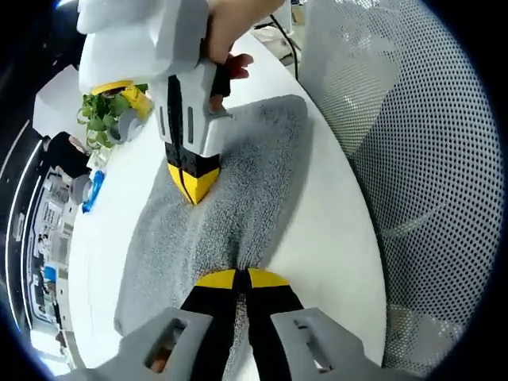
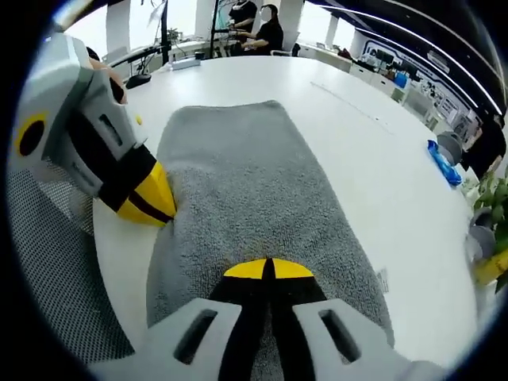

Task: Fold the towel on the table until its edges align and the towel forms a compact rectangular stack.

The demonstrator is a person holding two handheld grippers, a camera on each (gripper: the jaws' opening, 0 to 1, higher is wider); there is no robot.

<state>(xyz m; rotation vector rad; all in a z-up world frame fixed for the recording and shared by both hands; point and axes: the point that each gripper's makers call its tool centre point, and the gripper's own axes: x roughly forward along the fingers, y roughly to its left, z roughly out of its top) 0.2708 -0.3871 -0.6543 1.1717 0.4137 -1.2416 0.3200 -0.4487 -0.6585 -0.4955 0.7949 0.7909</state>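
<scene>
Tongs closed on towel edges

Left tongs (image 1: 242, 278) point forward, jaws together, pinching the near edge of the grey towel (image 1: 238, 198), which lies flat on the white table (image 1: 333, 238). Right tongs (image 2: 267, 270) likewise stand closed on the towel's opposite edge, gripped from above by a hand (image 1: 230, 32). A mesh chair (image 1: 421, 159) stands beside the table.

A grey towel (image 2: 246, 186) lies spread lengthwise on the white table (image 2: 381, 167) I work over; a blue object (image 2: 444, 165) rests near its far edge, beside a small green plant (image 1: 103, 115).
</scene>
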